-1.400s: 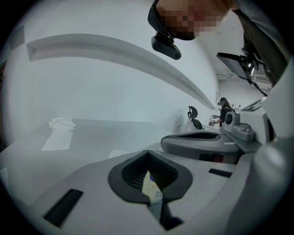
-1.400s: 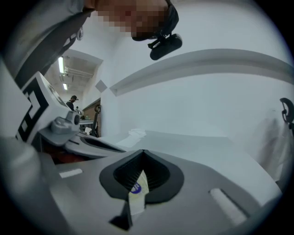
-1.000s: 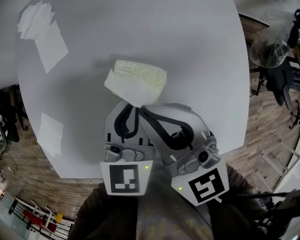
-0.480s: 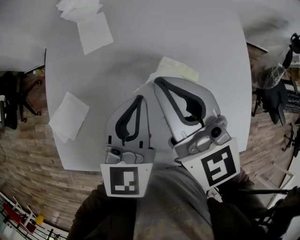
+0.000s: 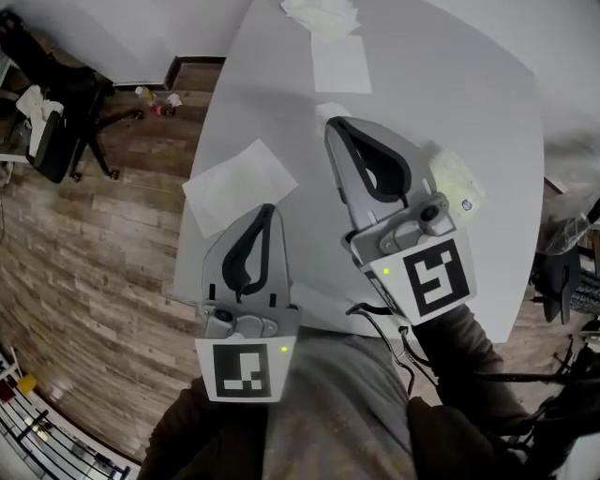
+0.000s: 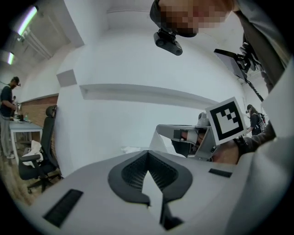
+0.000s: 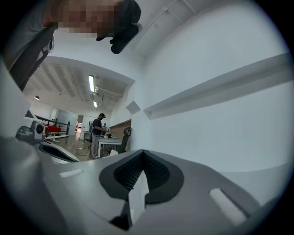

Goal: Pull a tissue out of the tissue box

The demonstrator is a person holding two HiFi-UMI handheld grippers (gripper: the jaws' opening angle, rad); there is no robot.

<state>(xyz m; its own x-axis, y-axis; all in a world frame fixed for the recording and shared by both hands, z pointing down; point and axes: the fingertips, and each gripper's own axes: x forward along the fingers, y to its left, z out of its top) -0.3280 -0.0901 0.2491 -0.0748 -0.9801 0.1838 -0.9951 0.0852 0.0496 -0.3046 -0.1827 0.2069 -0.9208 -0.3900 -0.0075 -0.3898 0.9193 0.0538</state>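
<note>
The pale yellow-green tissue box (image 5: 457,180) lies on the white table (image 5: 450,84), half hidden behind my right gripper (image 5: 331,124). That gripper is shut, and a small white tissue (image 5: 328,110) shows at its tip, away from the box. In the left gripper view the right gripper (image 6: 183,135) has the white tissue (image 6: 157,143) hanging under its tip. My left gripper (image 5: 268,208) is shut with nothing in it and hovers over the table's near-left edge. Its own view shows the left gripper (image 6: 148,153) with its tips together. The right gripper (image 7: 143,152) faces a white wall.
Loose tissues lie on the table: one sheet (image 5: 237,185) near the left edge, another sheet (image 5: 340,64) farther back, and a crumpled pile (image 5: 319,14) at the far end. A black office chair (image 5: 56,112) stands on the wooden floor to the left. A person (image 7: 97,131) stands far off.
The head view has swung, so the table now sits to the right. My right gripper has risen away from the box, with a tissue at its tip. The left gripper stays low.
</note>
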